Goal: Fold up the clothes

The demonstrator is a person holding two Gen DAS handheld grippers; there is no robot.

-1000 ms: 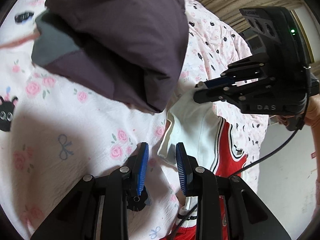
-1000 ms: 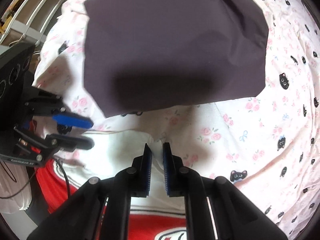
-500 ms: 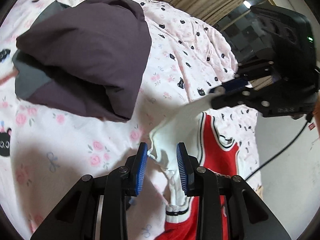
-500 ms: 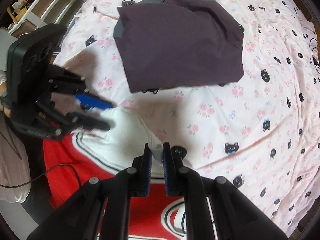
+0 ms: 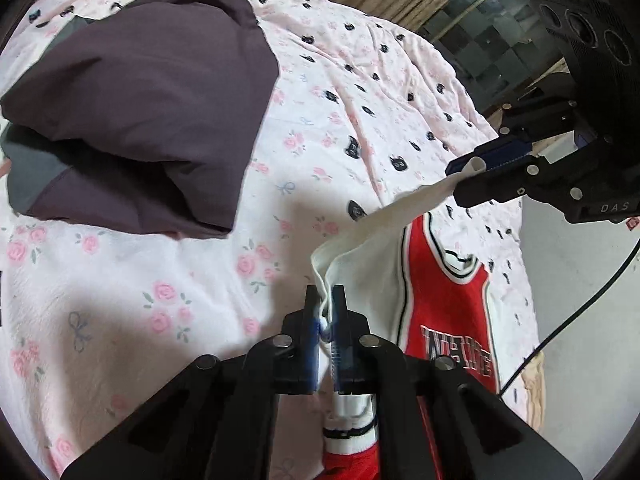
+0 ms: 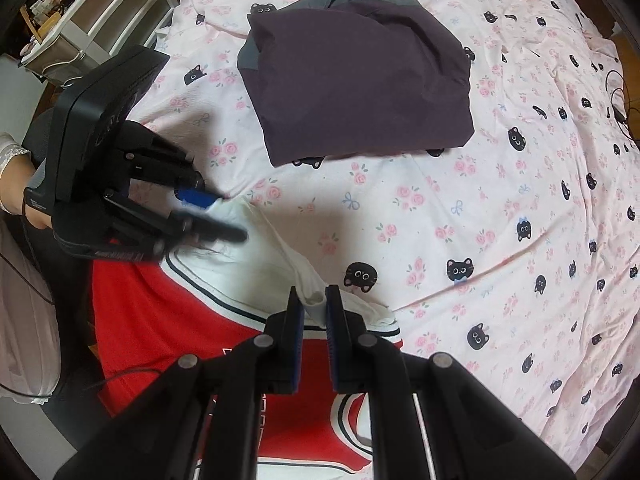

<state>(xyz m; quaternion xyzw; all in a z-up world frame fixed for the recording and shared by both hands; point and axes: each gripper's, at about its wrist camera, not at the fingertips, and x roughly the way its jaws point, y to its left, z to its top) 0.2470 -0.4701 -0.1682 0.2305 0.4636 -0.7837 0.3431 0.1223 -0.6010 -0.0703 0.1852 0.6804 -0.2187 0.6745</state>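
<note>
Pink cat-print bedspread (image 5: 352, 92) carries your work: your left hand-held gripper (image 5: 326, 304) has just clamped the white hem of the red jersey (image 5: 444, 280) — right hand-held gripper (image 6: 310, 304) pinches it too, at three o'clock. Both corners secured — folding can start; folded purple garment (image 5: 160, 92) lies at ten o'clock.

Bright, soft overhead light, dark shadows, fisheye-curved edges, slight motion blur.

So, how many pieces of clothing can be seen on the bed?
2. A folded dark purple garment lies alone on the sheet farther up the bed. A red and white jersey lies at the near edge, its white edge pinched by both grippers. Others may be hidden outside the views.
</note>
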